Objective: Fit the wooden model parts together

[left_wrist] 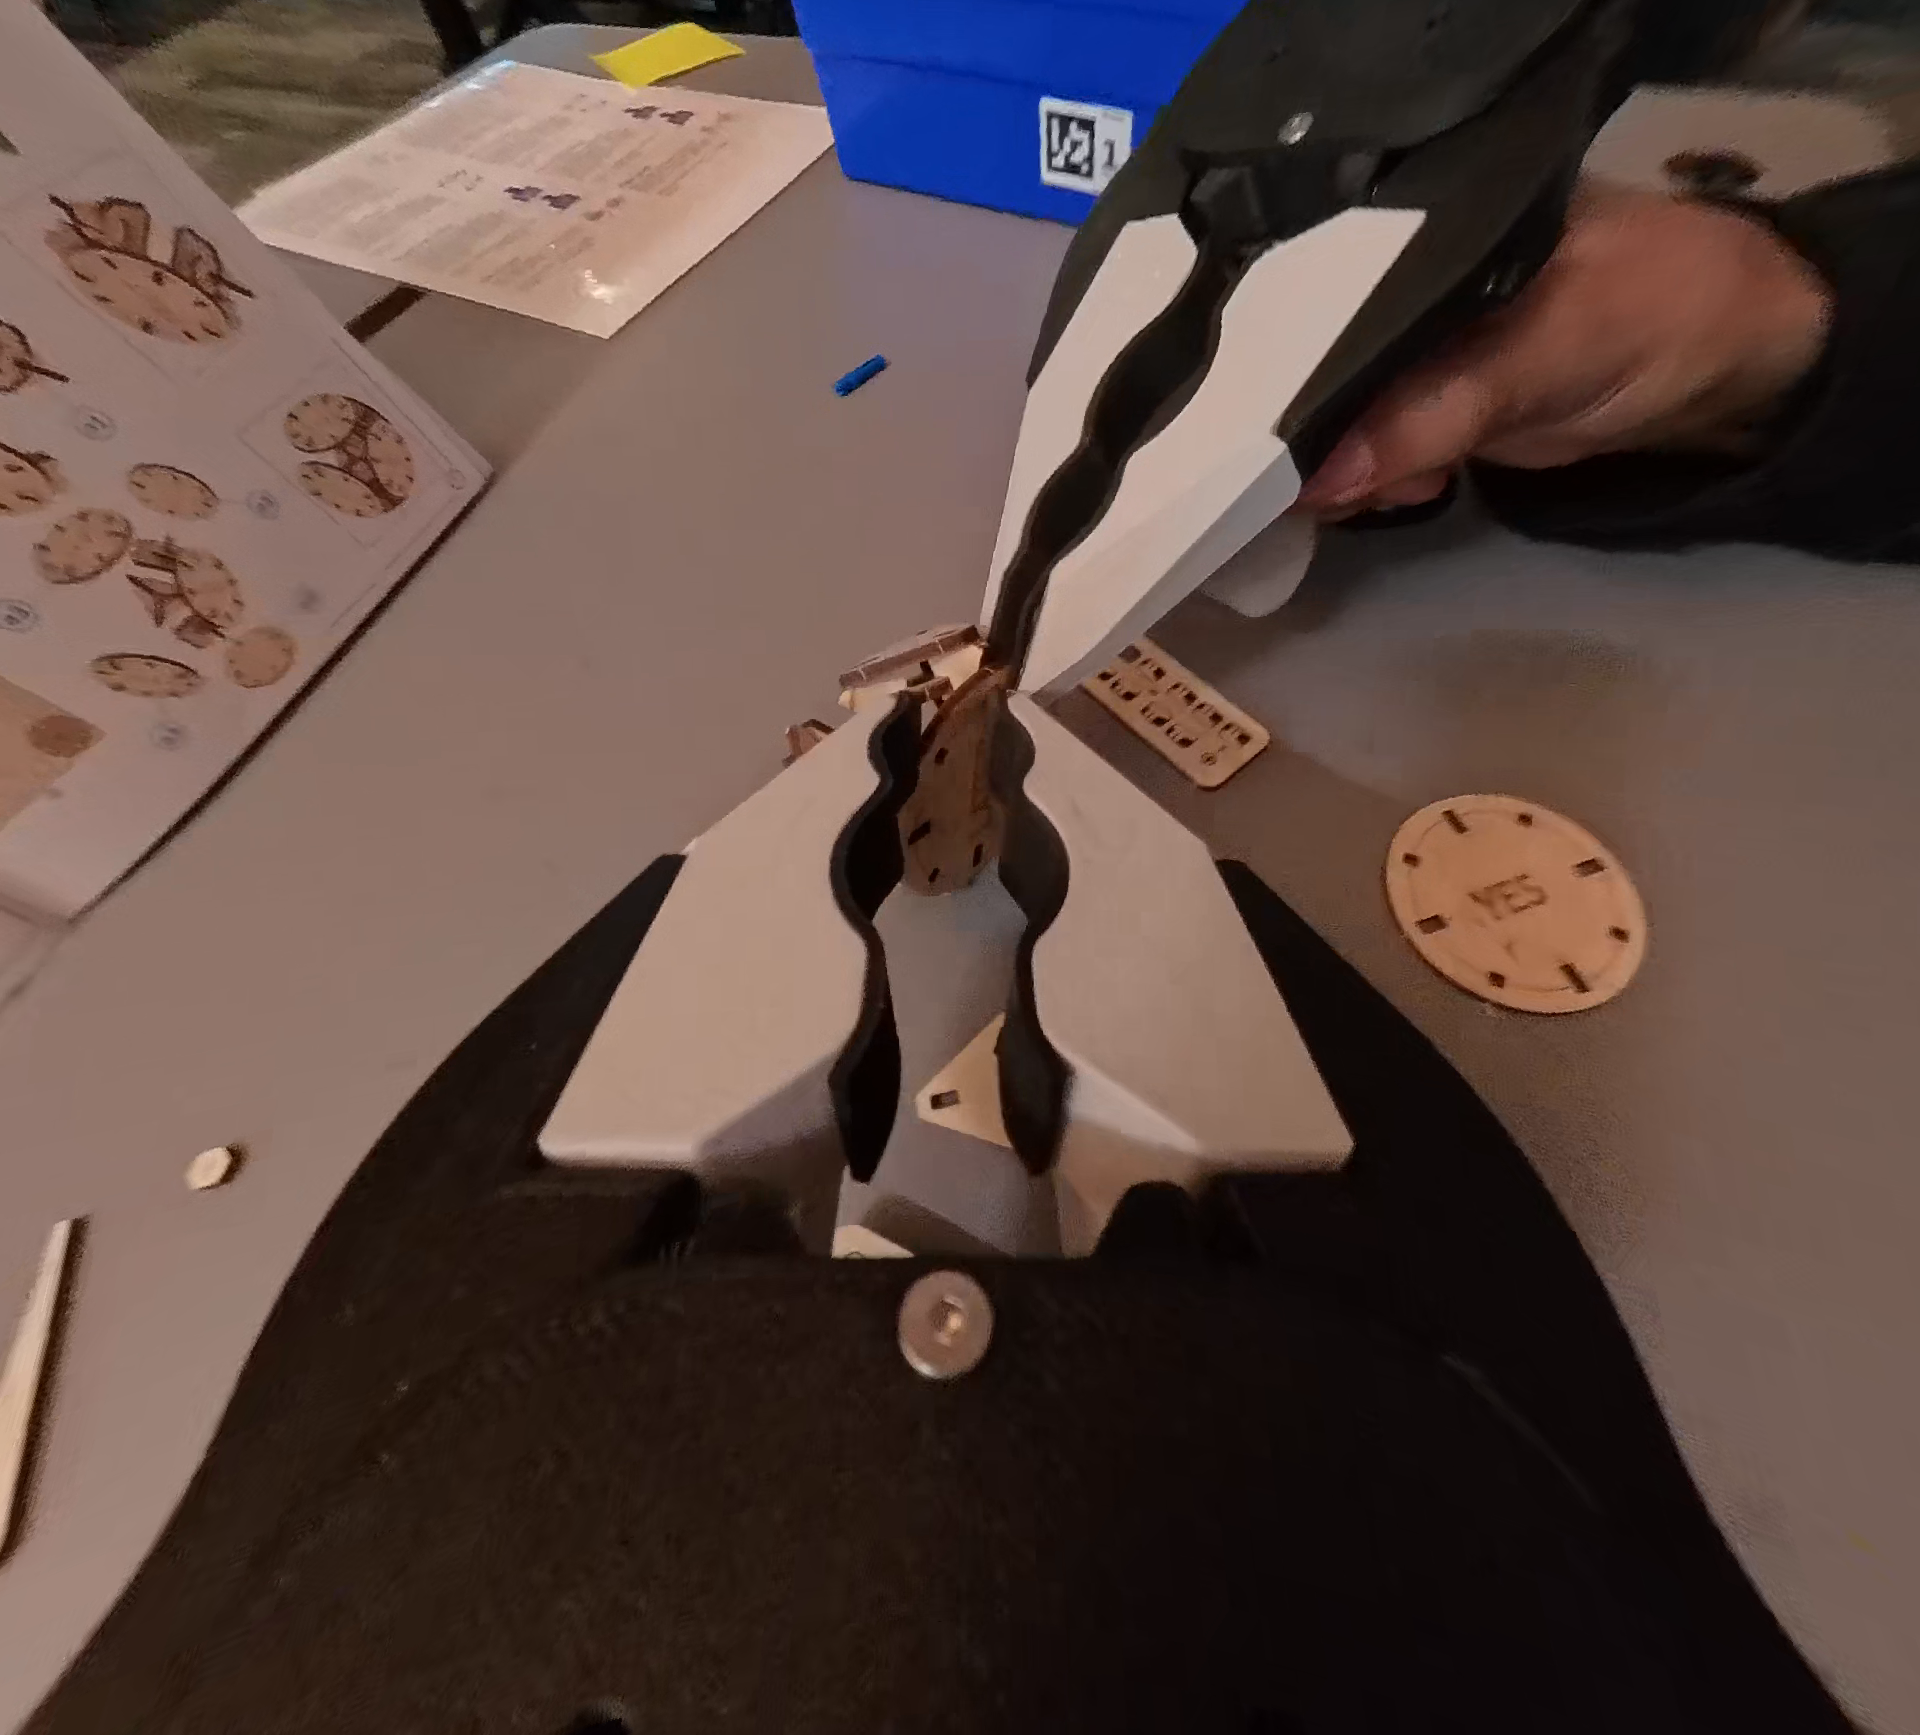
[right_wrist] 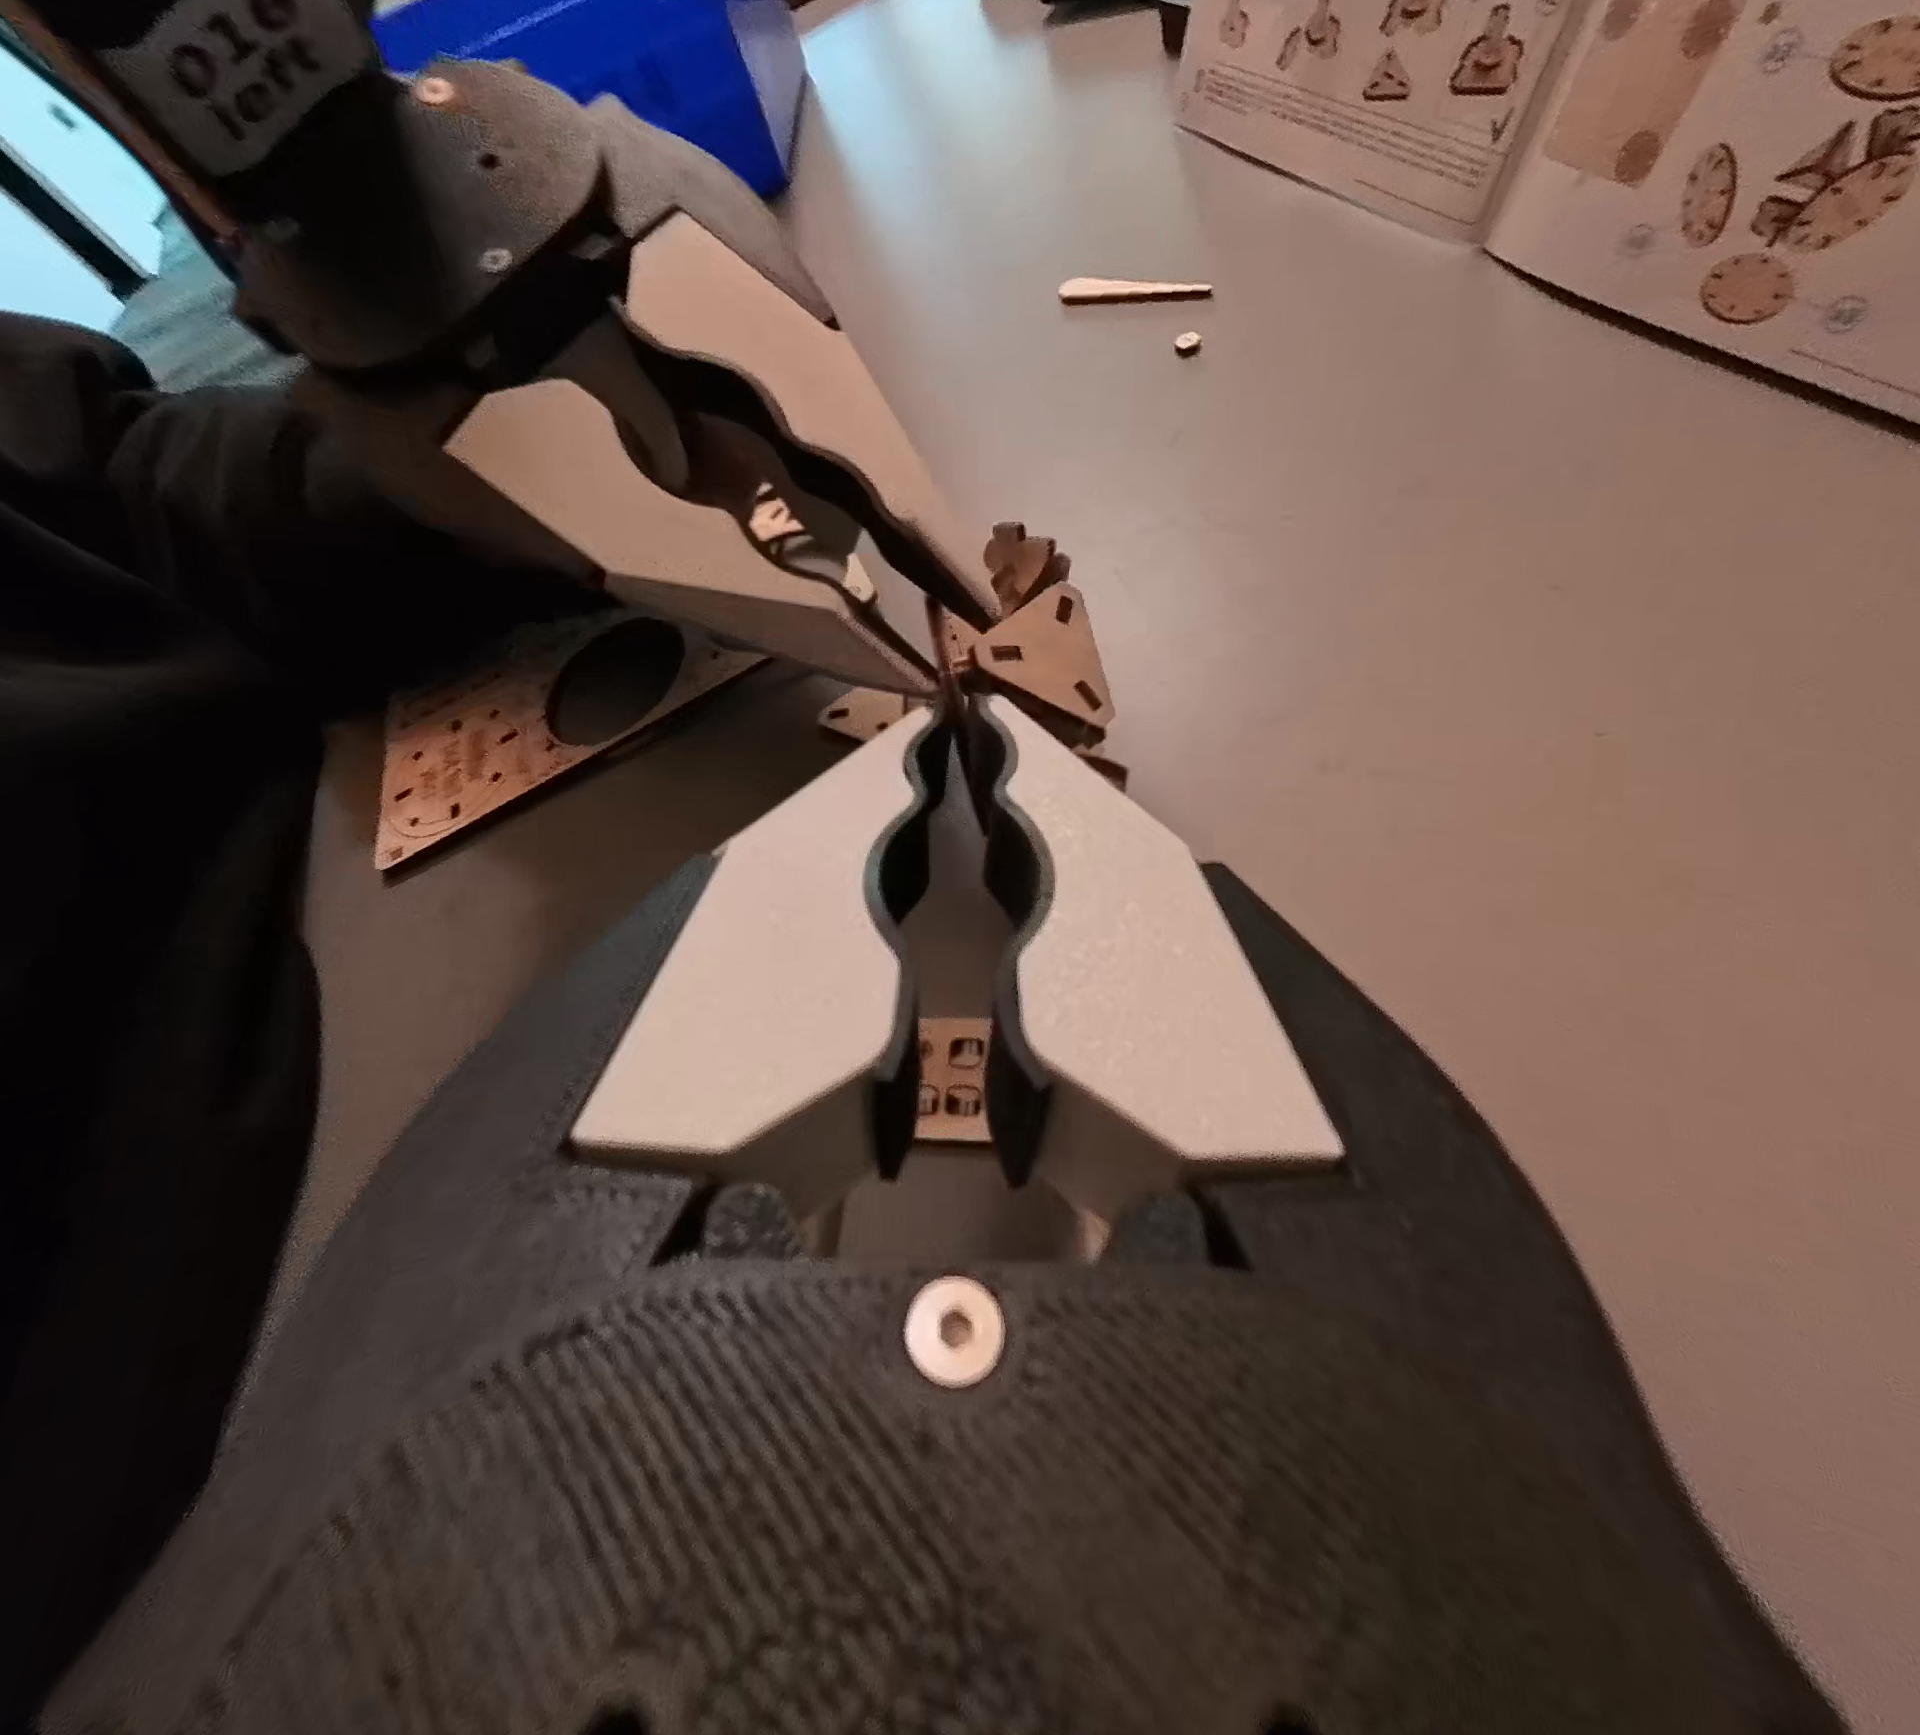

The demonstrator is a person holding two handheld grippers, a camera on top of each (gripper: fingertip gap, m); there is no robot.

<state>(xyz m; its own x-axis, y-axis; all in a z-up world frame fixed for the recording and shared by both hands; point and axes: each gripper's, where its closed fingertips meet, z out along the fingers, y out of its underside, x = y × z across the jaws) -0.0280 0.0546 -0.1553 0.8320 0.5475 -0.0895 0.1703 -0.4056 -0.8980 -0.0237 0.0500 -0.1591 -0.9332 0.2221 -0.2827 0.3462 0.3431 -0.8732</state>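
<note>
Two grippers with white fingers and black wavy pads meet tip to tip over a grey table (left_wrist: 644, 542). The left gripper (left_wrist: 961, 729) has a round, thin wooden disc with little slots (left_wrist: 951, 802) standing on its edge between its pads, and the pads press on it near the tips. The right gripper (right_wrist: 956, 729) comes in from the other side with its fingers pressed together, and it pinches the top edge of the same wooden disc. Just behind the tips sits a small wooden model with a three-cornered plate (right_wrist: 1044, 651), touching the disc. A hand (left_wrist: 1621, 355) holds the right gripper. On the table near the grippers lies a flat round wooden disc with slots around its rim (left_wrist: 1515, 904), and a small wooden strip full of tiny cut-outs (left_wrist: 1179, 724) lies just beside the right gripper's fingers. A wooden sheet with a big round hole (right_wrist: 520, 729) lies under the left gripper. Farther off stand a blue plastic bin (left_wrist: 987, 2), an open booklet with pictures of wooden parts (left_wrist: 187, 480), and a printed paper sheet (left_wrist: 540, 189). A tiny blue peg (left_wrist: 860, 374) lies alone on the table.
</note>
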